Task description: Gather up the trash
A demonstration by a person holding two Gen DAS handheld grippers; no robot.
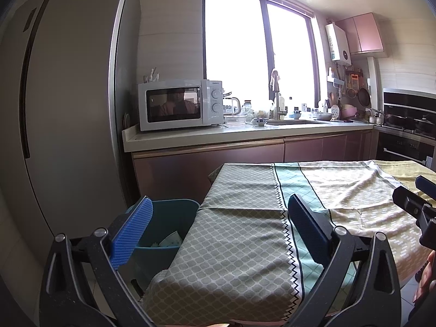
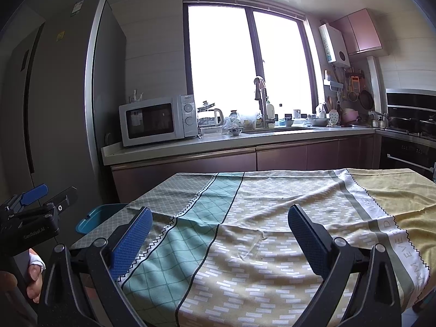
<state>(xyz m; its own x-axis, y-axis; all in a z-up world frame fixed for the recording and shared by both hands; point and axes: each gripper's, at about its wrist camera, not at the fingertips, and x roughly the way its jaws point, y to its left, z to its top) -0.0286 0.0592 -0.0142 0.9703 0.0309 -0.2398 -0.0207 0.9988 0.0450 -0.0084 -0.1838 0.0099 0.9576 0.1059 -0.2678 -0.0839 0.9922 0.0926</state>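
Teal bin stands on the floor against the left edge of the cloth-covered worktop, ahead of and below the left tool, just off its left finger. Inside the bin: a pale crumpled scrap, possibly paper or wrapper; too small to identify. From the right tool the same bin lies far to the left and slightly ahead, only its rim corner showing past the cloth's edge. No loose trash is visible on the tablecloth in either wrist view; the cloth surface ahead of both tools shows only folds and pattern. Left tool: fingers spread wide, nothing between them. Right tool: fingers likewise spread wide and empty. The two tools sit side by side over the near end of the worktop, each catching the other at the edge of its view: the right tool appears at the right margin of the left view, the left tool at the left margin of the right view. Governing relation: the bin is on the left side, so the left tool is clearly the nearer one for any drop; the right would have to cross the full width of the cloth. Judgement: with the worktop showing no pieces and a scrap in the bin, collection appears largely done, or the remaining trash lies outside both views. The bin's opening faces up; its long axis cannot be told.
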